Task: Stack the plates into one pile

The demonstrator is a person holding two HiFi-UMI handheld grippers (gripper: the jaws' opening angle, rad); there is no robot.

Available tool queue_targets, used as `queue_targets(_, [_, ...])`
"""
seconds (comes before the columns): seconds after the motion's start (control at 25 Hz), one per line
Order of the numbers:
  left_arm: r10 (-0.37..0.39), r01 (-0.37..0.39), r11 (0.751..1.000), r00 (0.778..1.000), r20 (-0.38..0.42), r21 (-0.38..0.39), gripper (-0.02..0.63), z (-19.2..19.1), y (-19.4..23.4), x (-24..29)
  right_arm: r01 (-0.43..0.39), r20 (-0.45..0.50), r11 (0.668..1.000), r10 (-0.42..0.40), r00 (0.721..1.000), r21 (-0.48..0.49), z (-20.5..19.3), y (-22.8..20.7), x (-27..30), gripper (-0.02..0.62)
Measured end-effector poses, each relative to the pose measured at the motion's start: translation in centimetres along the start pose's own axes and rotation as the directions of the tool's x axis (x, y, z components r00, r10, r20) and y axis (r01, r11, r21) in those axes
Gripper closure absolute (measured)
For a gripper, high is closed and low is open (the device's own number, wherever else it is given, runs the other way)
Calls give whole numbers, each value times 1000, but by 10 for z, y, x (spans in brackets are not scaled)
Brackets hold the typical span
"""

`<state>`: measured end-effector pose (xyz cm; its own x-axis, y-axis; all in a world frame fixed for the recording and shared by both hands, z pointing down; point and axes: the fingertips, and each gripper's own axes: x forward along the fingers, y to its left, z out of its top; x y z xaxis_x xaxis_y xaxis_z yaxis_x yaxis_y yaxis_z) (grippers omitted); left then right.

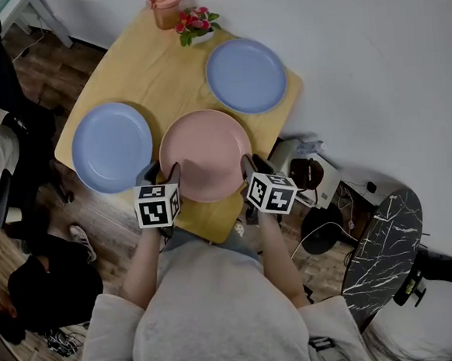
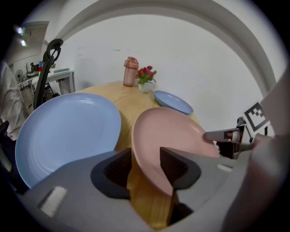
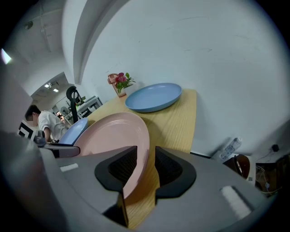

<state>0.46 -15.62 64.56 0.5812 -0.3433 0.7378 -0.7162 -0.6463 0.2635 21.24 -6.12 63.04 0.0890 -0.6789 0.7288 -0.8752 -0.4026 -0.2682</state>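
Tabletop (image 1: pixel 155 72): pink plate (image 1: pixel 205 150) edges inside left claw (image 1: pixel 161 173), right claw (image 1: pixel 254 166), unclamped.

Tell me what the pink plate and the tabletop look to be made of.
Pink plate: likely glazed ceramic or melamine, satin finish; smooth even colour, faint concentric rim rings, soft sheen. Tabletop: light wood or wood-look laminate, matte; straight grain lines run along it.

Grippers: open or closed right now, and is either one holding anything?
Left gripper: open, fingers straddling the round pink plate's rim, not clamped.
Right gripper: open, same plate's rim between its fingers, not clamped.
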Motion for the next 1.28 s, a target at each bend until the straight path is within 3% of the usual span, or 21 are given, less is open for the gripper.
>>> queue_targets(0.16, [37,-36,999,999,-31,14,402,-7,7,3,2,-25,1000,-2,1000,-6,-7,3,5,496])
queue_targets(0.24, [57,-56,998,998,-34,12,459,-6,13,0,22,-17,1000,-22,1000,7,-5,0,3,565])
queue_targets(0.44, [51,-51,999,999,7,1,469,9,10,-10,16,40,997,-19,999,70,13,0,-8,575])
queue_targets(0.88, [130,-124,991,976,172,-45,476,56,32,-56,-60,153,997,65,986,-41,74,51,-17,575])
queue_targets(1.28, [275,-237,954,935,226,-181,477,43,82,-108,-189,127,967,212,969,-172,85,127,-3,575])
